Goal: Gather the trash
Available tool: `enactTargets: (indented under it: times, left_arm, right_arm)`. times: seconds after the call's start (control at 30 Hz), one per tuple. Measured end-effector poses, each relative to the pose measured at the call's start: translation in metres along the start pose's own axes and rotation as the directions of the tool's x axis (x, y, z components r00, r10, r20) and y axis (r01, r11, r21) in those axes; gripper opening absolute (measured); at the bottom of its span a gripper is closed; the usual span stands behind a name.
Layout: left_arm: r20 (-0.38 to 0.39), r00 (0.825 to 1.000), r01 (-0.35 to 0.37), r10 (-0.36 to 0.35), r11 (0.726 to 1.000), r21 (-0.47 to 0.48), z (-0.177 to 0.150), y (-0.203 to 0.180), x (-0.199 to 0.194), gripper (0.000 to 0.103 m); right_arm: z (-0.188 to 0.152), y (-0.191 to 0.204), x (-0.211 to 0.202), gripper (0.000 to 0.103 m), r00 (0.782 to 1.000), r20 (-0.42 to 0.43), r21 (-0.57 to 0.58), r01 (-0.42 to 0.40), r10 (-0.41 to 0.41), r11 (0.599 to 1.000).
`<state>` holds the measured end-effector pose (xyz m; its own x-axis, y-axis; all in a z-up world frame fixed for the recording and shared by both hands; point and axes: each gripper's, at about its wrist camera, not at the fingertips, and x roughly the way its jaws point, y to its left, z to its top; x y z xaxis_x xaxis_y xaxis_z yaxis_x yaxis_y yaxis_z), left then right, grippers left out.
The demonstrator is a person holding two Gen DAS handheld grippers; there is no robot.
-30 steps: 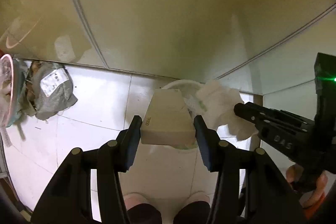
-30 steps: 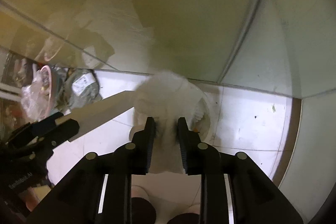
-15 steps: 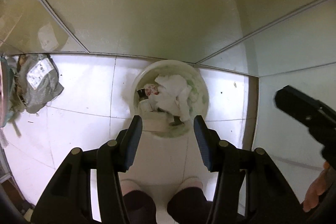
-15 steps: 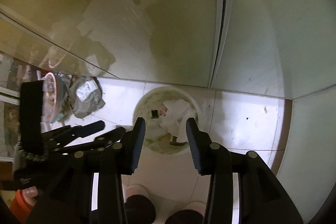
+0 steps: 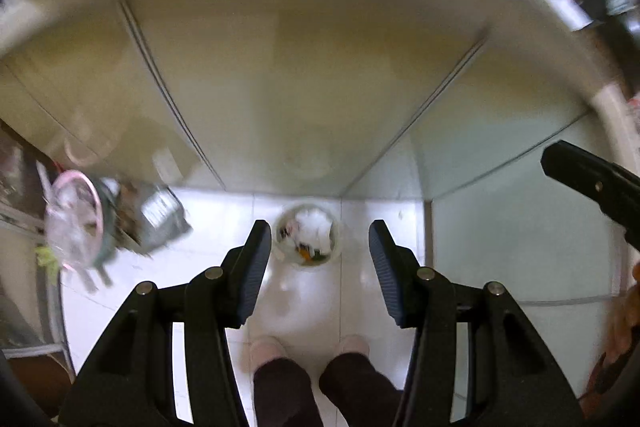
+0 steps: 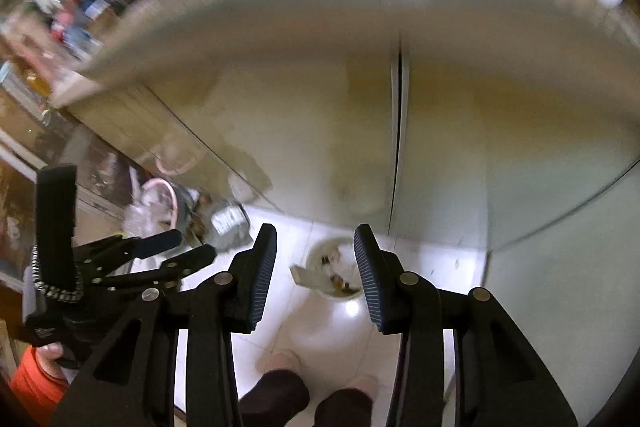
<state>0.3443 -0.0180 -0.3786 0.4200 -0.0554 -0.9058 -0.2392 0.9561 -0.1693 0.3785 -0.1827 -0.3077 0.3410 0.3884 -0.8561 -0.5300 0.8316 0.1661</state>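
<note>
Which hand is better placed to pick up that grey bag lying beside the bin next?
Probably left. Both grippers, left gripper and right gripper, hang open and empty above the bin, and the grey bag lies on the left gripper's side.

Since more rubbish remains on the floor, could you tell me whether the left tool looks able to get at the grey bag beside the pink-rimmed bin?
Probably yes: the left tool is open and empty, with bare floor around the grey bag.

Both wrist cameras look steeply down from high above the floor. Both show the trash bin (image 5: 307, 237) (image 6: 335, 269) near lower centre.
</note>
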Motion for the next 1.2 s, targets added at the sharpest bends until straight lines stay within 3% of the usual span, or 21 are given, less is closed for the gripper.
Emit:
enactTargets:
  times: [0.1,0.2,0.4,0.57,0.63,0.77,0.83,1.03,1.1,1.2]
  left_arm:
    - [0.125,0.992,0.006,-0.008,1.0,0.012,0.006,-0.011,-0.091,0.05]
    - [0.262,0.964,0.028,-0.035,0.999,0.032,0.004,-0.02,-0.178,0.051]
    - [0.476,0.875,0.042,-0.092,0.992,0.115,-0.028,-0.03,-0.318,0.055]
    - [0.567,0.812,0.03,-0.141,0.979,0.2,-0.074,-0.031,-0.396,0.06]
    - [0.594,0.789,0.026,-0.156,0.975,0.222,-0.094,-0.031,-0.42,0.066]
    - [0.622,0.766,0.02,-0.166,0.972,0.235,-0.13,-0.029,-0.454,0.092]
    - [0.629,0.758,0.023,-0.172,0.971,0.237,-0.143,-0.023,-0.465,0.094]
    - [0.646,0.744,0.028,-0.172,0.974,0.227,-0.167,-0.006,-0.493,0.097]
    - [0.657,0.736,0.018,-0.165,0.974,0.224,-0.173,-0.003,-0.497,0.099]
    - [0.665,0.73,0.01,-0.157,0.976,0.22,-0.18,-0.002,-0.502,0.099]
  right_arm:
    - [0.012,0.02,-0.078,0.037,0.994,0.109,-0.034,0.0,0.004,0.999]
    - [0.013,0.04,-0.155,0.037,0.971,0.239,-0.061,0.003,0.012,0.998]
    - [-0.008,0.094,-0.263,0.037,0.897,0.442,-0.08,0.049,-0.008,0.996]
    - [-0.045,0.142,-0.317,0.04,0.843,0.537,-0.081,0.081,-0.025,0.993]
    - [-0.061,0.156,-0.328,0.049,0.831,0.555,-0.076,0.092,-0.035,0.993]
    - [-0.09,0.18,-0.347,0.056,0.817,0.573,-0.07,0.124,-0.062,0.99]
    - [-0.1,0.192,-0.353,0.072,0.809,0.583,-0.056,0.137,-0.079,0.989]
    - [-0.12,0.209,-0.373,0.102,0.781,0.615,-0.015,0.147,-0.107,0.989]
    - [-0.125,0.213,-0.376,0.103,0.77,0.628,-0.006,0.151,-0.113,0.989]
    - [-0.126,0.216,-0.376,0.103,0.779,0.618,-0.012,0.148,-0.109,0.989]
